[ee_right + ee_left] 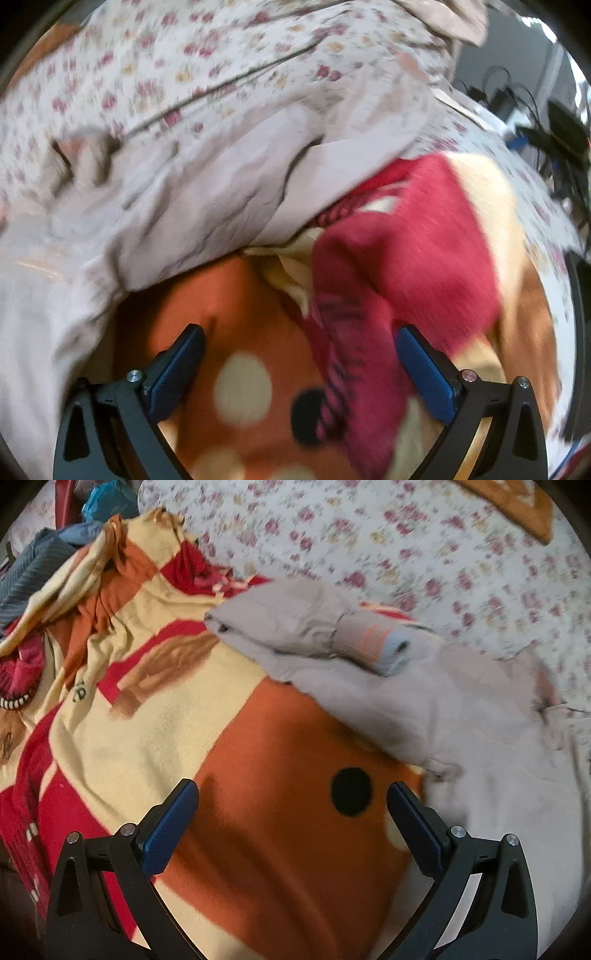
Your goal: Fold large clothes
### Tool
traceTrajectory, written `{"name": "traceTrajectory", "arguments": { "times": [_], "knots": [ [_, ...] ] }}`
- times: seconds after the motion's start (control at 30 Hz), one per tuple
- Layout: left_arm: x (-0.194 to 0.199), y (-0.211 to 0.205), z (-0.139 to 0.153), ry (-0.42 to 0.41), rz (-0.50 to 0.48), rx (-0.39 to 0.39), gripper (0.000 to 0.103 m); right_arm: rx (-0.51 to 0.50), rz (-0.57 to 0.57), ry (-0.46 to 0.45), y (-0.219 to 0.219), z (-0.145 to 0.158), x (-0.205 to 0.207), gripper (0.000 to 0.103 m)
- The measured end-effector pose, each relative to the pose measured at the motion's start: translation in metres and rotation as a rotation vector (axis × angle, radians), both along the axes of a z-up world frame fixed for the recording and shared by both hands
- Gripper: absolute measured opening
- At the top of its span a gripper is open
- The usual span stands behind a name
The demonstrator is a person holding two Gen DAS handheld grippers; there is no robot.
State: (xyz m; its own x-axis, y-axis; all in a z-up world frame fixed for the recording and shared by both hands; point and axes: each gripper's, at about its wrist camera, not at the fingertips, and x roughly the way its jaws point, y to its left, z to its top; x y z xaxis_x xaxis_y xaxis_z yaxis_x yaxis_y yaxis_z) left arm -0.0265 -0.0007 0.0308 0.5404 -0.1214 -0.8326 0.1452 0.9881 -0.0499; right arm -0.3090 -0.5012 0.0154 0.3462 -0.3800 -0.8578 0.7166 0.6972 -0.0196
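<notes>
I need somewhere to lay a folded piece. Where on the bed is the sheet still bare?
In the left wrist view the floral sheet lies bare beyond the grey garment, up to the orange cloth at the far corner. The near side is crowded: the patchwork blanket and the clothes pile cover it. Both grippers' jaws are open and empty.

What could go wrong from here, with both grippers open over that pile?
1. The grey garment overlaps the orange, cream and red blanket; a pinch near that edge could catch both layers.
2. The red knit piece lies between the right gripper fingers, so closing may snag it instead.
3. The left gripper hangs over flat blanket, no edge between its fingers; closing there may bunch fabric.
</notes>
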Motion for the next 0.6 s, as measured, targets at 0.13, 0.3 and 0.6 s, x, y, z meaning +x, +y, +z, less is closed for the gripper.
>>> {"name": "traceTrajectory", "arguments": {
  "times": [0.13,0.3,0.6],
  "knots": [
    [-0.028,-0.007,0.022,-0.103,-0.081,0.051,0.102,-0.004,0.02,-0.146,0.021,0.045,-0.042,0.102],
    [-0.057,-0.014,0.042,-0.176,-0.194,0.055,0.102,-0.077,0.114,-0.155,0.08,0.091,-0.077,0.102],
    [-0.096,-0.028,0.057,-0.201,-0.319,0.012,0.102,0.072,0.275,-0.249,0.168,0.15,-0.132,0.102]
  ]
}}
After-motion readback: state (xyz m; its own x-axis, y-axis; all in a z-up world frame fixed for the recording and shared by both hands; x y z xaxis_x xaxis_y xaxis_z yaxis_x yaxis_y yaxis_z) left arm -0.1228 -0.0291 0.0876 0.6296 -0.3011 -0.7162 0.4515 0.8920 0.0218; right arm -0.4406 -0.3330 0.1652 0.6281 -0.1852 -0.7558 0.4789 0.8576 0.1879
